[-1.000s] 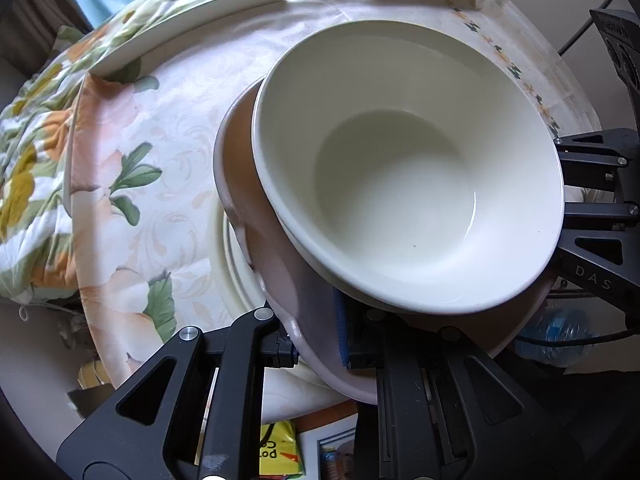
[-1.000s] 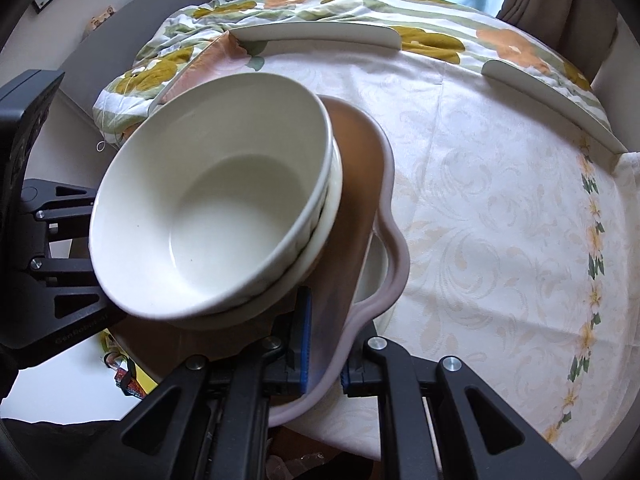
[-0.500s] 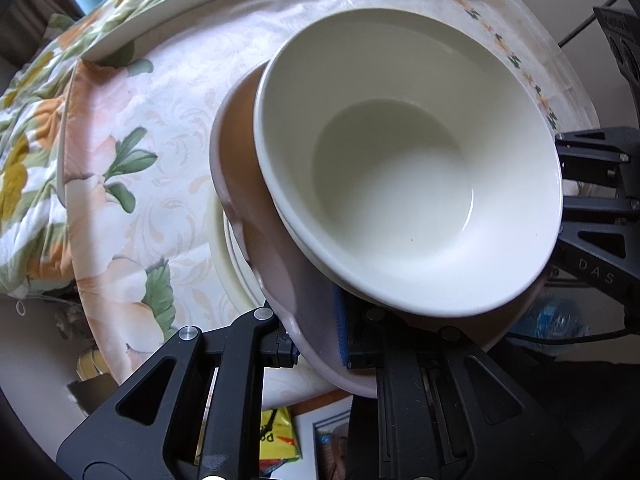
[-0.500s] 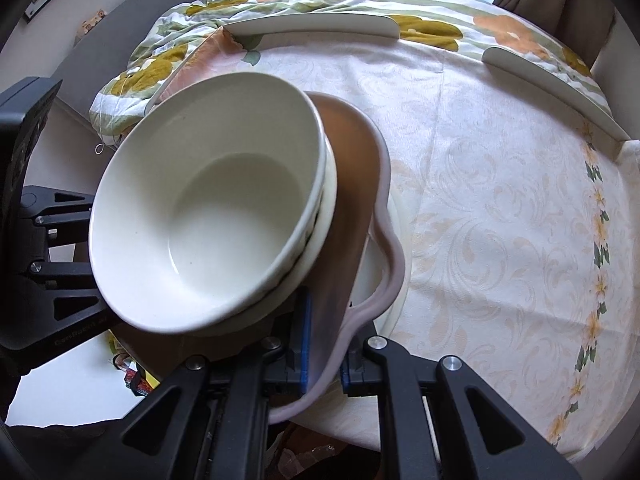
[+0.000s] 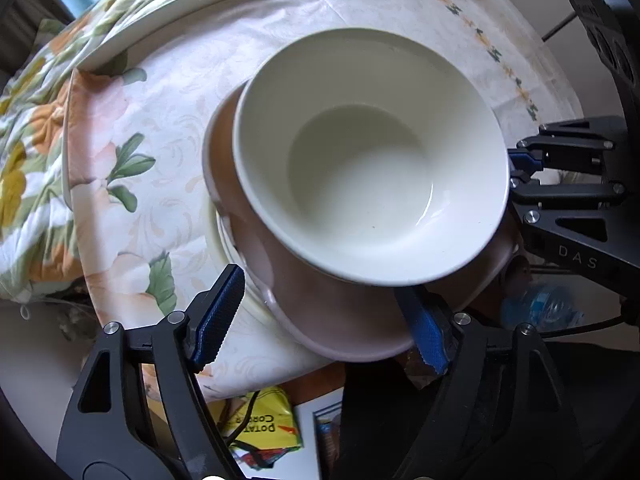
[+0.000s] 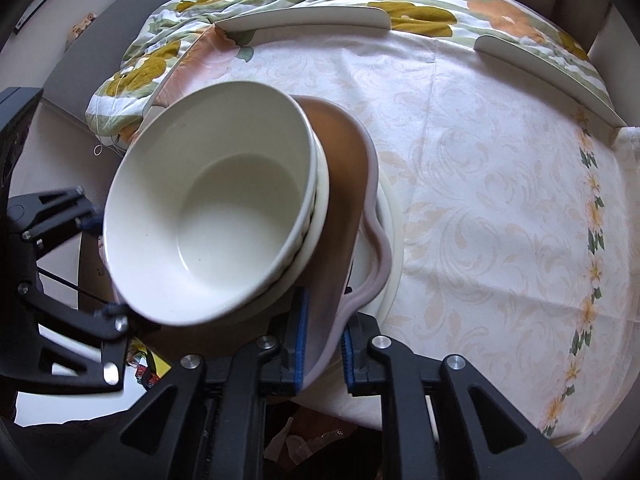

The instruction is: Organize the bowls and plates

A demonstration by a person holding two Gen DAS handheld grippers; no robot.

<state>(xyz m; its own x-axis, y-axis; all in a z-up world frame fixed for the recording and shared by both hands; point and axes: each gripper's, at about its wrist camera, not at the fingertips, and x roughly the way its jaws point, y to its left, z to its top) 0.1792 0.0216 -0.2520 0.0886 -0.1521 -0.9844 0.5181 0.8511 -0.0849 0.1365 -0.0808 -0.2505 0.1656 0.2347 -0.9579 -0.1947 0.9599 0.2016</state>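
Bowls (image 5: 372, 168) stacked on pink plate (image 5: 344, 320); my left gripper (image 5: 324, 316) has just spread open, my right gripper (image 6: 323, 344) still clamps the plate's rim.

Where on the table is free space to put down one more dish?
Free: the pale tablecloth between the pinkish-brown wavy plate and the white guard strips. Crowded: the near edge, with stacked white bowls and both grippers.

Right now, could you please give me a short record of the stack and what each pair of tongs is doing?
Stack: white bowl nested in a second bowl, on a pink-rimmed brown plate, over a white plate.
Left tongs: just opened, pads off the plate.
Right tongs: around the brown plate's rim, jaws starting to part.
Surface: floral tablecloth.
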